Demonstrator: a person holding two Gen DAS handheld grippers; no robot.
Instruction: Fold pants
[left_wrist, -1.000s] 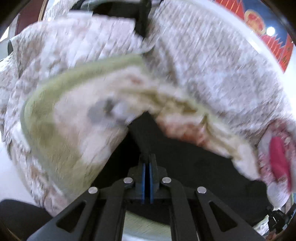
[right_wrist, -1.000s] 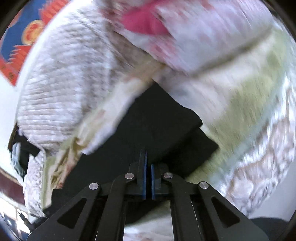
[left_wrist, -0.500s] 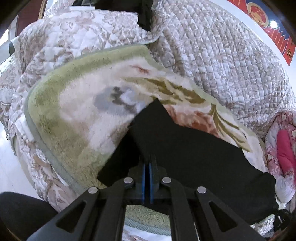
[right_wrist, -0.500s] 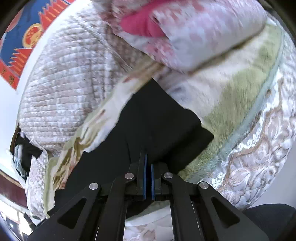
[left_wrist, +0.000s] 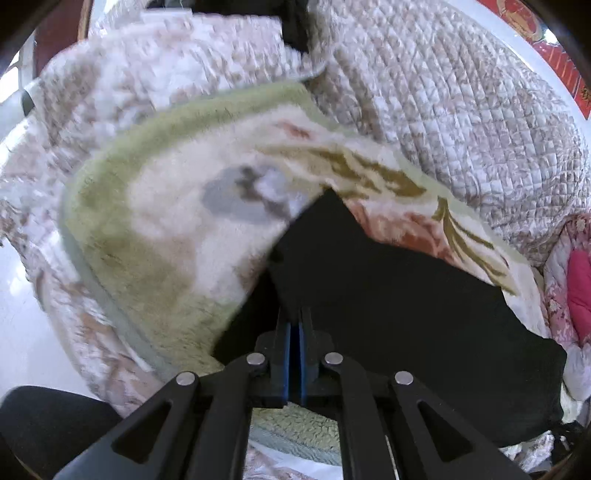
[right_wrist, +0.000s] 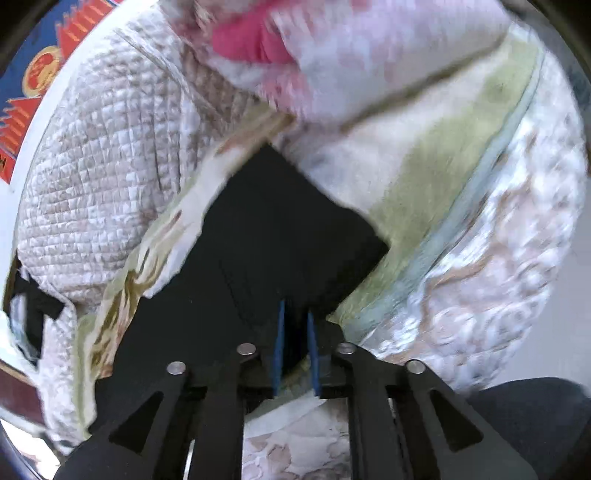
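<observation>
Since a second ago, the right gripper (right_wrist: 294, 334) has begun to part its blue pads, while the left gripper (left_wrist: 294, 332) has hardly shifted and the black fabric pants (left_wrist: 388, 295) have settled flatter on the bed.

At the left, the left gripper's jaws are pressed together on the near edge of the pants, the dark cloth running up from between the pads. The pants lie spread over the plush cream and green floral blanket (left_wrist: 166, 229), which covers the grey-beige quilted bedspread (left_wrist: 461, 110). Far right in this view sits a pink and white floral pillow (left_wrist: 576, 280).

At the right, the jaws are opening, narrow yet, with a fold of the pants (right_wrist: 280, 236) between the pads; whether the pads touch it I cannot tell.

Risks, as I judge them: with one side let go and the other clamped, any pull by the left hand would drag the fold askew. The plush pile may also snag the cloth, and the layers could slide apart.

No containers are in view.
</observation>
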